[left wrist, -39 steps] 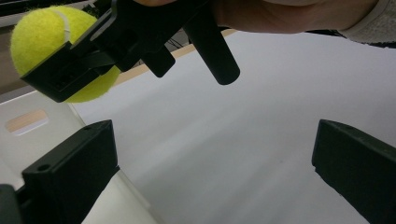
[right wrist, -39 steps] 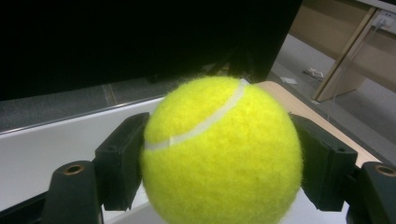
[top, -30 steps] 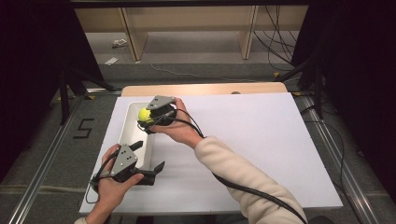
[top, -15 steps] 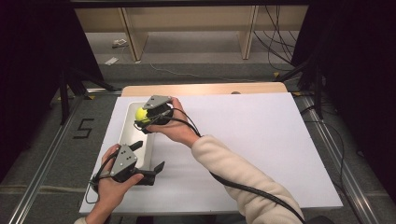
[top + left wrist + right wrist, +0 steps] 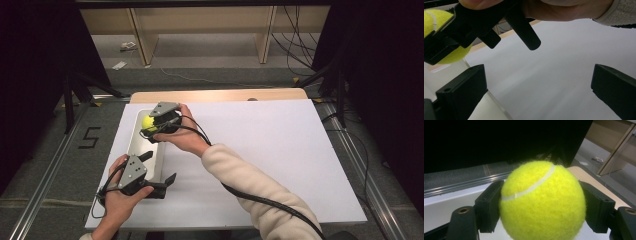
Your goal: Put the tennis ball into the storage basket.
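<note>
A yellow tennis ball sits clamped in my right gripper, whose jaws press on both its sides. It hangs just above the far end of a long clear tray at the left of the white table. The ball also appears at the upper left of the left gripper view, held in the right gripper. My left gripper stands open and holds nothing, near the tray's near end by the table's front edge.
The white board covers most of the table, with a wooden strip along its far edge. Black cables trail from both grippers. Dark floor and metal rails lie to the left; wooden shelving stands behind.
The right gripper with the ball has stayed almost still, shifting slightly over the tray's far end. The left gripper has not moved.
</note>
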Demonstrator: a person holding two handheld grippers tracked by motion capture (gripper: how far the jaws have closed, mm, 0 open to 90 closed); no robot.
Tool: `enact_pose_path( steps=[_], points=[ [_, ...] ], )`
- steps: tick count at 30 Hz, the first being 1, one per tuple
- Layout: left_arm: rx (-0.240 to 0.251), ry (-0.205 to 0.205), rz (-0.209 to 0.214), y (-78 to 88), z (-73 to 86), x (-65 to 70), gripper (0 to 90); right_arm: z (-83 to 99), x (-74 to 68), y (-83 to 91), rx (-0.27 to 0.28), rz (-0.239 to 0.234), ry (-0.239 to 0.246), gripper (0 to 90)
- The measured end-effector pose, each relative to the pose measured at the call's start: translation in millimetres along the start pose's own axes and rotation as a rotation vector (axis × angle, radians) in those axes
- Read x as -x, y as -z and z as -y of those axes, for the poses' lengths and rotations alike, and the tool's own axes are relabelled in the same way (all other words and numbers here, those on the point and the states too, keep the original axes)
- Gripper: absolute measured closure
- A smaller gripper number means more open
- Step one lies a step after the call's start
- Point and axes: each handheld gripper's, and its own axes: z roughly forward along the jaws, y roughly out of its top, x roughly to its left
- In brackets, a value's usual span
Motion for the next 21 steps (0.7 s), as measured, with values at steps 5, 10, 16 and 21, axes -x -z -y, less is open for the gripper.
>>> enact_pose_path(
  steps=[5,10,16,21],
  points=[
    [-0.001,-0.002,0.000,0.2,0.1,-0.2,0.0,-2.2,-0.7,-3.9,0.002,-0.002,0.003,26.9],
    [-0.003,-0.002,0.001,0.2,0.2,-0.2,0.0,-3.6,-1.2,-6.9,0.001,-0.009,-0.001,27.0],
    [-0.004,-0.004,0.000,0.4,0.2,0.0,0.0,-4.2,-1.3,-10.0,-0.005,-0.019,-0.012,26.9],
    [-0.001,-0.003,0.000,0.4,0.2,0.0,0.0,-4.5,-0.7,-12.6,-0.008,-0.021,-0.017,26.9]
  ],
)
